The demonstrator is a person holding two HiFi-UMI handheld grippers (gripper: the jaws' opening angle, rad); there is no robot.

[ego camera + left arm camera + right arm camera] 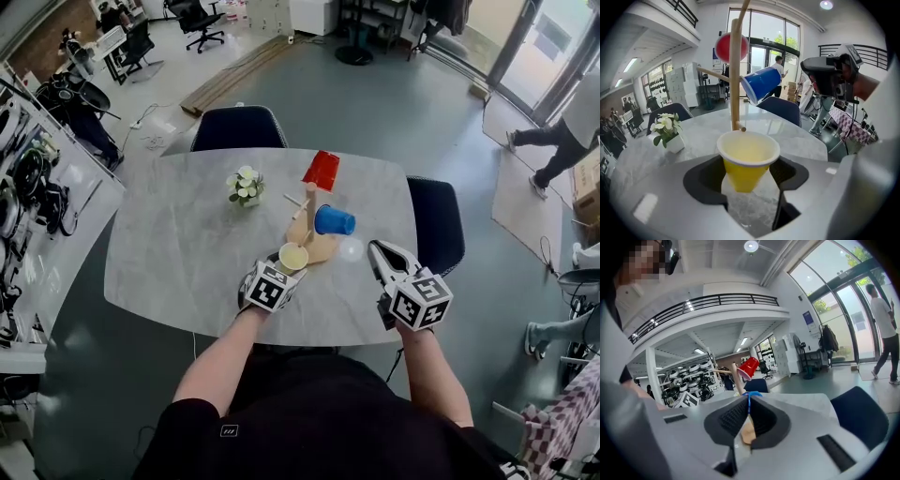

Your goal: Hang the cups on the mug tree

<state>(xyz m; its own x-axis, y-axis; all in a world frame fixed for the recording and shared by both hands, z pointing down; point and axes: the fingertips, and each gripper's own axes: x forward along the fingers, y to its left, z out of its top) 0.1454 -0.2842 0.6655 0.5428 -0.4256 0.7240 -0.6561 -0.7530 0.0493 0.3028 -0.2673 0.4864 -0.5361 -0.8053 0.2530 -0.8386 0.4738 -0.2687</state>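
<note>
The worktop (169, 244) lies bare right of the mug tree (310, 199), past its blue cup (335, 220); a flower pot (246, 187) crowds its left

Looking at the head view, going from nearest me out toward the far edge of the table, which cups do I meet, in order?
yellow cup → blue cup → red cup

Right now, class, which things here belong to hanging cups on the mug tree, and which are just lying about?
Job: yellow cup, blue cup, red cup, mug tree.
Lying about: flowers, far chair, side chair.
</note>
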